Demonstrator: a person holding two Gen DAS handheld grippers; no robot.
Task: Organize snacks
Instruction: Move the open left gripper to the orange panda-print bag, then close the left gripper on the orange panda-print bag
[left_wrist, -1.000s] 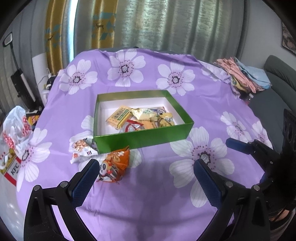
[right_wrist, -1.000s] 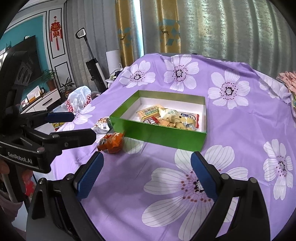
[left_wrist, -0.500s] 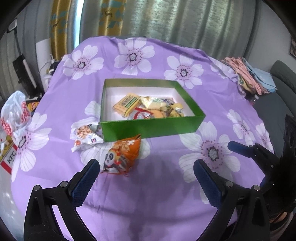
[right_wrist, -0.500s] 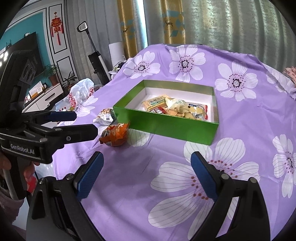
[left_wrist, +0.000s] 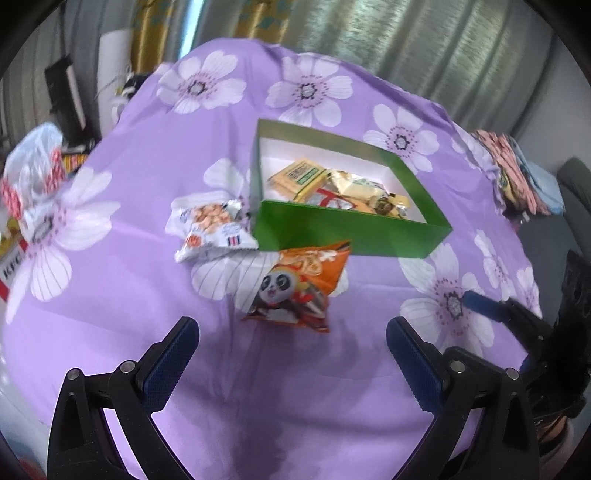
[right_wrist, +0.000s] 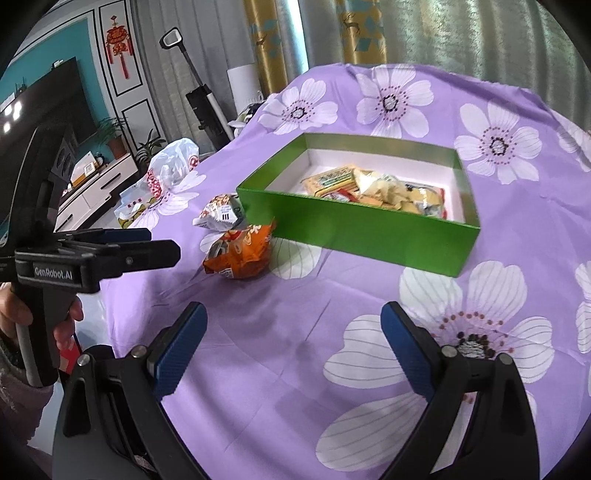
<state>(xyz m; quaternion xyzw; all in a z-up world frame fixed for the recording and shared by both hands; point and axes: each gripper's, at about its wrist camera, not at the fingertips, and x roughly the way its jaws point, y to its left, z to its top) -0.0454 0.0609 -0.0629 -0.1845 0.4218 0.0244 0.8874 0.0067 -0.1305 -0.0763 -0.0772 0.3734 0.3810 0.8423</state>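
Orange panda-printed snack packet (left_wrist: 295, 288) is seen crumpled beside the green cardboard box (left_wrist: 347, 230); both the left hand-held gripper (left_wrist: 291, 365) and the right hand-held gripper (right_wrist: 291, 347) are spread wide, empty; packet lettering is blurred

Purple flower-print cloth (right_wrist: 280, 369) covers the worktop. White plastic bag with red print (right_wrist: 168, 173) at its far left edge. Beyond it: upright vacuum (right_wrist: 199, 99) against grey curtain (right_wrist: 480, 33), gold-patterned drape (right_wrist: 275, 37) alongside. Teal wall with red hanging knot ornament (right_wrist: 119, 46); dark TV screen (right_wrist: 44, 99) over a white cabinet (right_wrist: 96, 188), potted plants (right_wrist: 116, 136) on it. Folded fabrics (left_wrist: 517, 173) stacked at the cloth's right edge; grey sofa (left_wrist: 576, 184) just beyond.
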